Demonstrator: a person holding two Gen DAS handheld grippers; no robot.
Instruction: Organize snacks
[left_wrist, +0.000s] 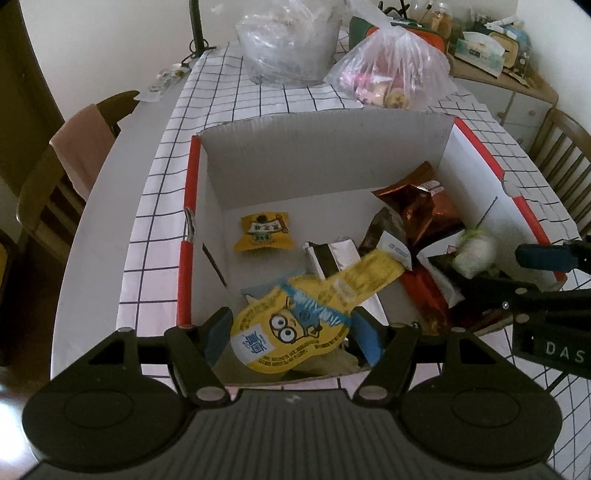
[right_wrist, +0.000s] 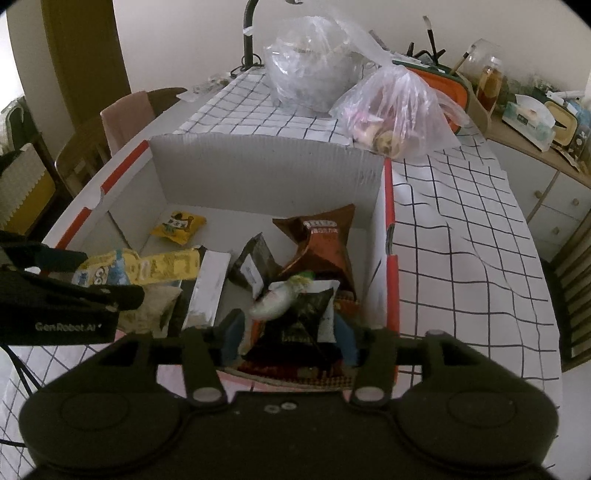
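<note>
both hand-held grippers over the snack box (left_wrist: 325, 155) on the tabletop (right_wrist: 461, 240)

left hand-held gripper (left_wrist: 291, 330) pinching yellow minion pack (left_wrist: 295, 325); right hand-held gripper (right_wrist: 290, 338) spread around dark triangle snack (right_wrist: 306, 317), pads not pressing.

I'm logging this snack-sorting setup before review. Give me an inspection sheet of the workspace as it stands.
Surface: table under a white grid-pattern cloth.
Job's things: open cardboard box holding a small yellow packet, a brown foil bag and other wrappers.
Clutter: two clear plastic bags behind the box.
Grippers: left tool closed on a yellow cartoon-print pouch over the box; right tool straddles a dark triangular packet, whether its pads press it cannot be told.
Cables: dark cord at the lamp stem, far table edge.
Surroundings: wooden chairs; crowded sideboard.
</note>
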